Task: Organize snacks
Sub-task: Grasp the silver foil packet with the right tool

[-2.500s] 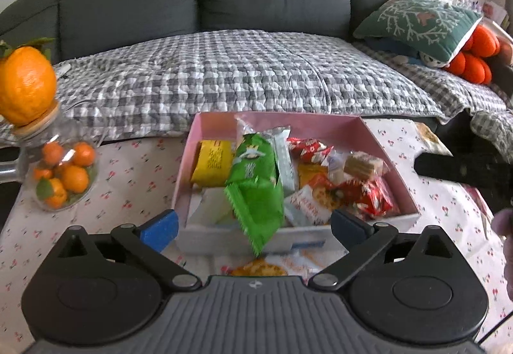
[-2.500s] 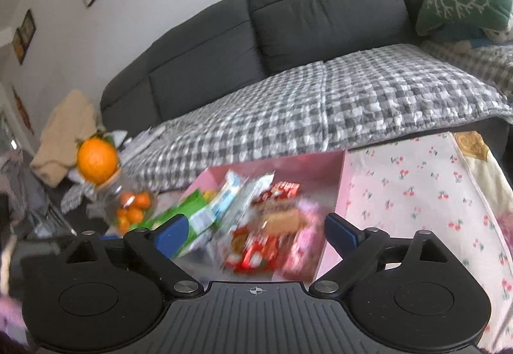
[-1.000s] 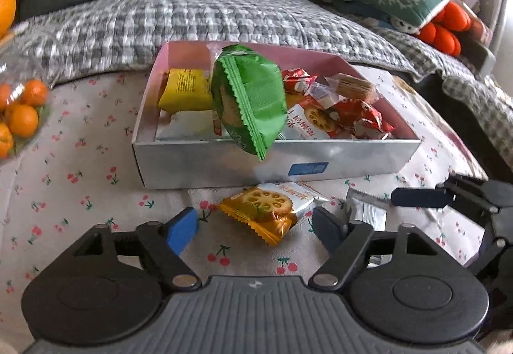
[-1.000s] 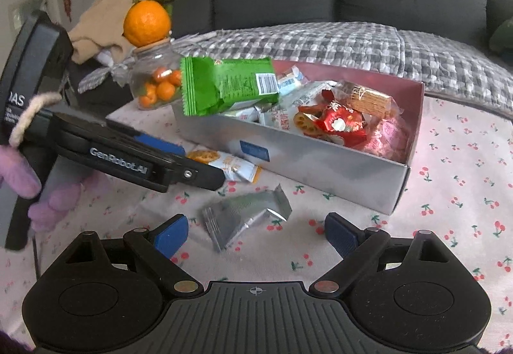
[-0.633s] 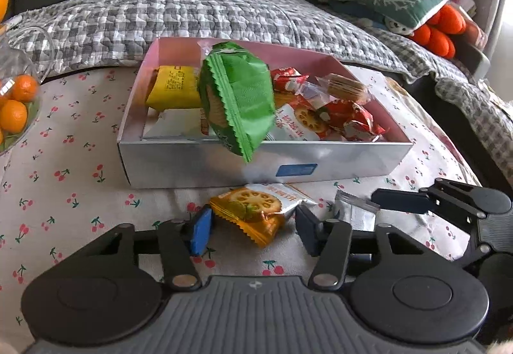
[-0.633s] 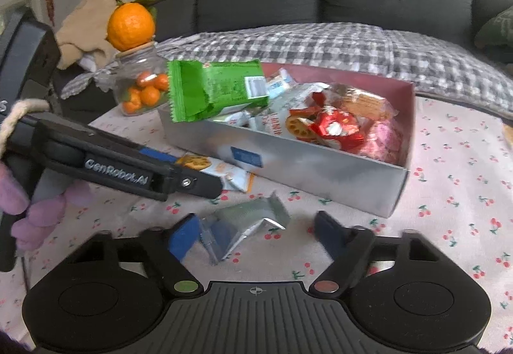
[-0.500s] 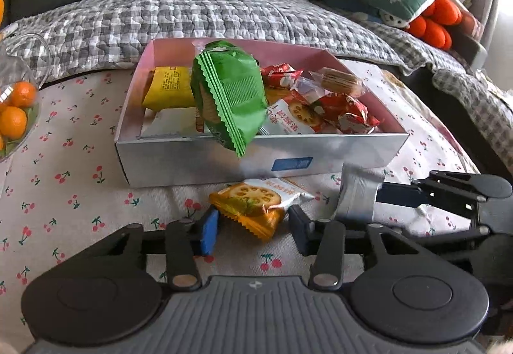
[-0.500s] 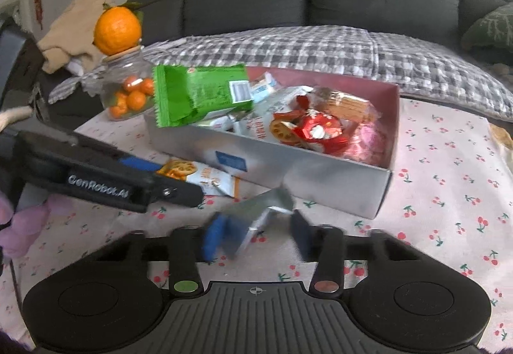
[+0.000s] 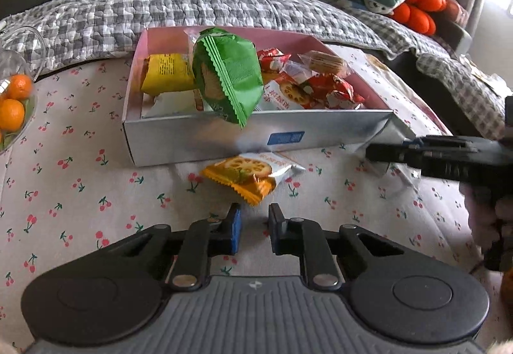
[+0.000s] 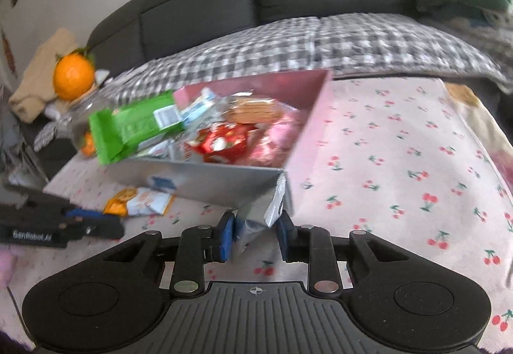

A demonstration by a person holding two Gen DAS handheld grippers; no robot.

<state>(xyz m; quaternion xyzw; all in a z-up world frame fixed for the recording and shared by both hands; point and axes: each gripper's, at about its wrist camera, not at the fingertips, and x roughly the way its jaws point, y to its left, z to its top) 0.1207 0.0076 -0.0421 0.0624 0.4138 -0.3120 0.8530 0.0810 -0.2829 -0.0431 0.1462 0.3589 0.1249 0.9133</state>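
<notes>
So the right tool (image 10: 255,234) is pinching a silver foil packet (image 10: 263,209) low in the middle of its own view, and its blue pads have just closed in on it. The packet stands on end between them, its long axis running up toward the near corner of the snack box (image 10: 205,181), which sits just above and left of it in that frame. That's the relation that counts, I think: the box opening lies up and to the left of the held packet, so the carry probably has to go up over the silver front wall and then left. The left tool (image 9: 253,226) has just pressed its pads nearly together with nothing between them; the orange cracker packet (image 9: 247,173) lies on the desk (image 9: 80,193) just above its tips in the left view, long axis roughly left to right, in front of the box wall. The left tool looks nearer to that one. A green bag (image 9: 227,78) hangs over the box's front edge.
</notes>
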